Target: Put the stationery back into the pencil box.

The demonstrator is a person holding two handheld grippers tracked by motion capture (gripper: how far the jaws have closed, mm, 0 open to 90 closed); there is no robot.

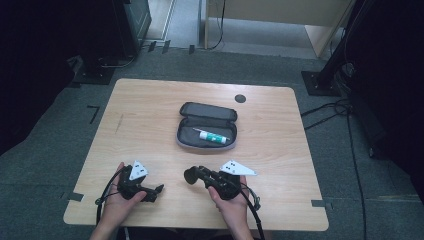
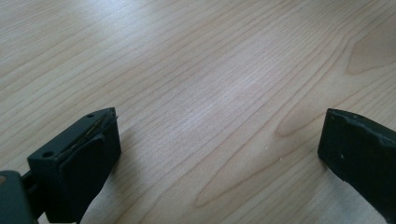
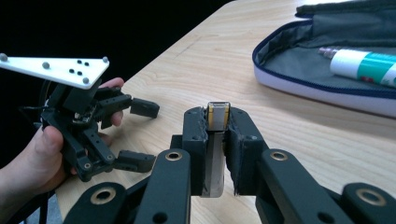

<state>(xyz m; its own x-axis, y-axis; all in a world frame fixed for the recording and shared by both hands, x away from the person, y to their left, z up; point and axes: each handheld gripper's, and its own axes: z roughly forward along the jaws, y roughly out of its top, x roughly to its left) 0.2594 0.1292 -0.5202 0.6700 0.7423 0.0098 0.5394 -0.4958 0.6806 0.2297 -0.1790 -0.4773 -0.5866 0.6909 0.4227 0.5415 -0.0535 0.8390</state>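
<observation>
1. High view first: my left tool (image 1: 159,190) and my right tool (image 1: 191,175) sit low over the near part of the wooden counter (image 1: 150,115), each in one of my hands, with bare wood between them.
2. My right tool is clamped on a small flat metal piece (image 3: 217,140) with a yellowish edge at its top; in the right gripper view it stands upright between the two pads and pokes out just above them.
3. My left tool is spread wide with nothing in it. In the left gripper view I see plain wood grain between its jaws.
4. An open dark pencil case (image 1: 206,126) lies beyond both tools, near the middle of the counter, its lid folded back away from me.
5. A white and teal tube (image 1: 212,135) lies on its side inside the case, well apart from either tool.
6. A round dark cap (image 1: 240,98) is set into the counter behind the case, toward the far edge.
7. Nothing lies on the wood between my right tool and the case; only the case's raised near rim stands before the tube.
8. Off the counter, cables (image 1: 330,107) run across the grey floor on the right.
</observation>
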